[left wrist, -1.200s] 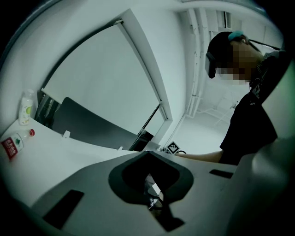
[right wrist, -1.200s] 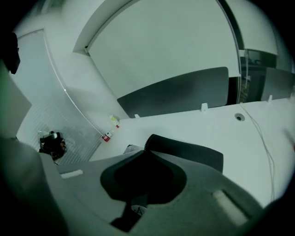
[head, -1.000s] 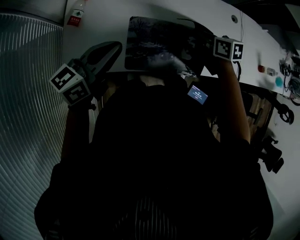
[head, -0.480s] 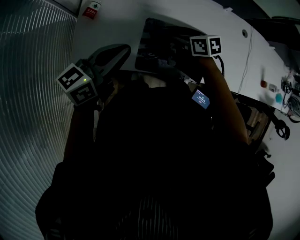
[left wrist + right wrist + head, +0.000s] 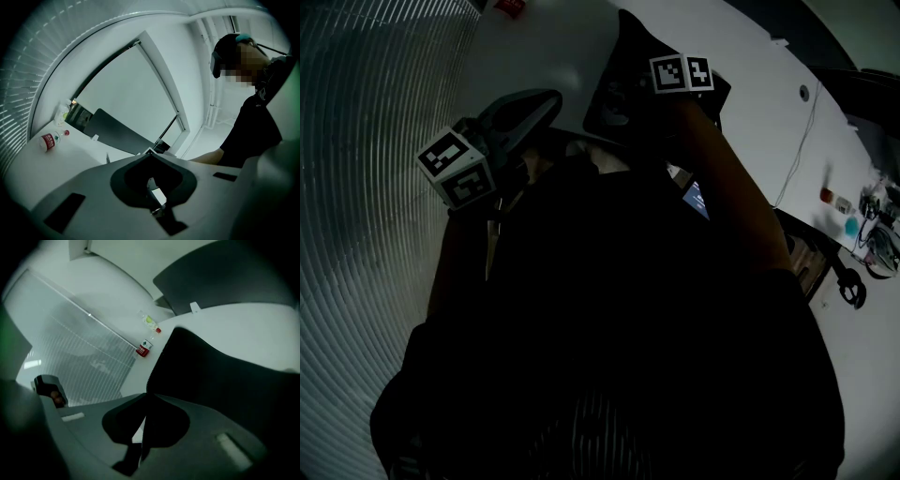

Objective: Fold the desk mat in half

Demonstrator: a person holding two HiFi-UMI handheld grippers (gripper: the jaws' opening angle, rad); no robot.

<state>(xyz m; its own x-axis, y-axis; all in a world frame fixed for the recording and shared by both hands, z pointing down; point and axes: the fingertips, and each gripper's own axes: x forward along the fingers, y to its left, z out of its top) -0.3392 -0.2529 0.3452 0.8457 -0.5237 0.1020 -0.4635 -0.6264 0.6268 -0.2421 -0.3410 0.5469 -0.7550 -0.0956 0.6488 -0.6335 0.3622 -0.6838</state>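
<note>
The dark desk mat (image 5: 220, 380) rises off the white table (image 5: 539, 47), its black underside facing the right gripper view. My right gripper (image 5: 146, 397) is shut on the mat's edge, which runs straight up out of the closed jaws. In the head view that gripper's marker cube (image 5: 680, 73) sits over the lifted mat (image 5: 630, 47) at the top. My left gripper (image 5: 549, 97) hovers left of the mat near the table's front edge. Its jaws (image 5: 151, 153) meet at the tips with nothing between them. My dark torso hides the table's near part.
A red-labelled bottle (image 5: 143, 348) and a clear bottle (image 5: 150, 322) lie on the table beyond the mat. Behind them stands a dark panel (image 5: 225, 277). A cable (image 5: 797, 150) and small items (image 5: 862, 216) sit at the right. Another person (image 5: 255, 122) stands nearby.
My right gripper has swung left across the table with the mat's edge, lifting that side up and over. The left gripper has only drifted a little.
</note>
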